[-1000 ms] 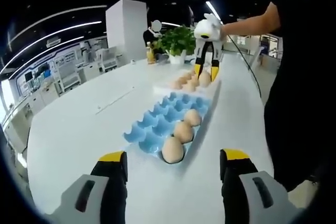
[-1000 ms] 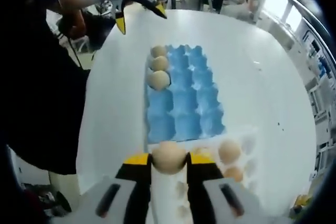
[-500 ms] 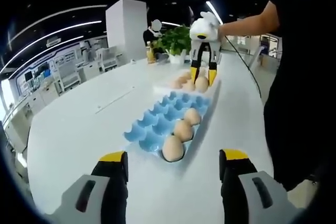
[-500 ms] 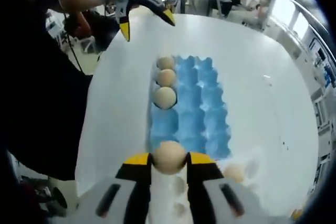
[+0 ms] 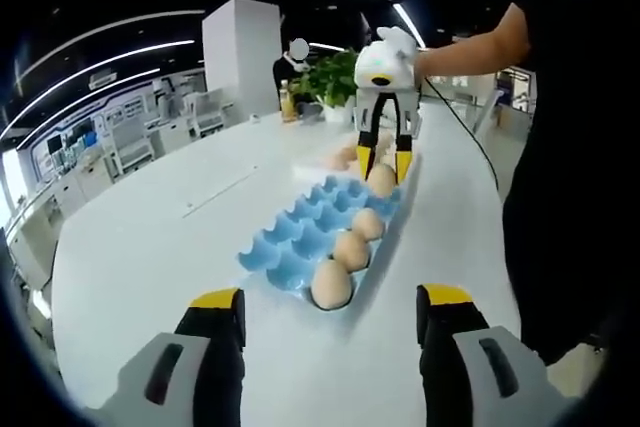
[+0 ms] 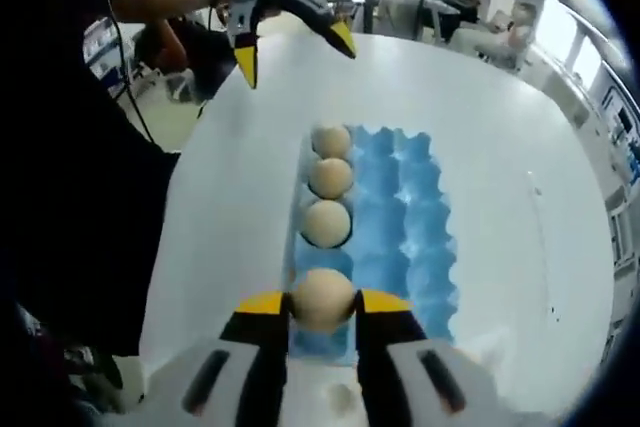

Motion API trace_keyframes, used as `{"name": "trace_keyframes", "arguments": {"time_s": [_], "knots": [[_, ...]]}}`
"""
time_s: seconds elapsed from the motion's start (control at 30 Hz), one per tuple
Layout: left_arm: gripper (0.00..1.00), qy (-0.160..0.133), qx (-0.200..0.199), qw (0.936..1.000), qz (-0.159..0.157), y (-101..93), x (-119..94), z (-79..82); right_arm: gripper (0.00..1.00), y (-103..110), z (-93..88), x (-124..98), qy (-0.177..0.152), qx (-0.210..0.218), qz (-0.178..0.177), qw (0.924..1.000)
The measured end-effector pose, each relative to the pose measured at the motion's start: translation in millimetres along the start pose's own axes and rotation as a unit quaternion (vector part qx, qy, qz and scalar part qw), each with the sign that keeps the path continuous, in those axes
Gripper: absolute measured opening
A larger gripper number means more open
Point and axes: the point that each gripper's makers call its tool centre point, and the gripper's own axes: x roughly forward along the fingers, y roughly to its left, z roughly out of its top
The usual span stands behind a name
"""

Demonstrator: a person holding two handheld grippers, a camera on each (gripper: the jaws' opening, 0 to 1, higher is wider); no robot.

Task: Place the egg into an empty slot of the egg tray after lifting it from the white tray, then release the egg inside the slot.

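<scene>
White tabletop [image 5: 150, 237] spreads wide under everything, long and curved, with an office blurred behind it. On it lies the blue egg tray [image 6: 400, 217], several rows of cups, most of them bare. Three eggs sit in a line along one edge column: the nearest egg [image 6: 326, 223], the middle egg [image 6: 331, 177] and the far egg [image 6: 331, 140], as the right gripper view has them. Beyond the blue tray in the left gripper view, the white tray [image 5: 335, 159] shows with more eggs in it, though they are small and partly hidden by the other tool.

The right gripper [image 6: 322, 304] has its yellow-tipped jaws closed on the carried egg [image 6: 322, 298], one pad on each side. That egg hangs over the blue tray, in line with the filled column, seemingly above the next vacant cup after the nearest egg; whether it touches the cup yet I cannot tell. The left gripper [image 5: 330, 307] has its jaws spread wide with nothing between them, well back from the tray's near end.

By my reading the lift from the white tray is done and the carry is nearly over. What remains is to lower the egg into that vacant cup and open the jaws.
</scene>
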Motion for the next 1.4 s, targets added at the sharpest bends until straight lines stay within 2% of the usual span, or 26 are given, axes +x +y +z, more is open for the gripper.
{"name": "trace_keyframes", "arguments": {"time_s": [0.33,0.43,0.53,0.8,0.97,1.03,1.4], "knots": [[0.68,0.001,-0.003,1.0,0.0,0.8,-1.6,0.2,0.25,-0.6,4.6,17.1,0.003,0.0,0.015,0.9999],[0.74,-0.011,0.006,0.9998,0.016,6.8,-1.3,4.4,0.25,-1.8,4.1,22.1,0.007,-0.001,0.017,0.9998],[0.72,-0.015,0.004,0.9998,0.016,6.8,-3.2,7.3,0.25,0.2,3.3,25.8,0.008,0.002,0.024,0.9997],[0.69,-0.005,-0.002,0.9999,0.009,3.2,-3.1,3.4,0.25,-0.8,0.0,32.2,0.012,0.002,0.025,0.9996],[0.74,-0.006,0.0,0.9999,0.015,4.7,-2.4,3.1,0.25,-1.2,-3.2,37.2,0.017,0.004,0.031,0.9994],[0.72,-0.009,0.0,0.9998,0.015,5.4,-3.8,4.4,0.25,-1.8,-3.9,35.8,0.015,0.006,0.032,0.9994],[0.71,-0.009,0.003,0.9999,0.01,3.2,-1.1,8.1,0.27,-1.8,-3.2,34.7,-0.024,0.026,0.034,0.9988]]}}
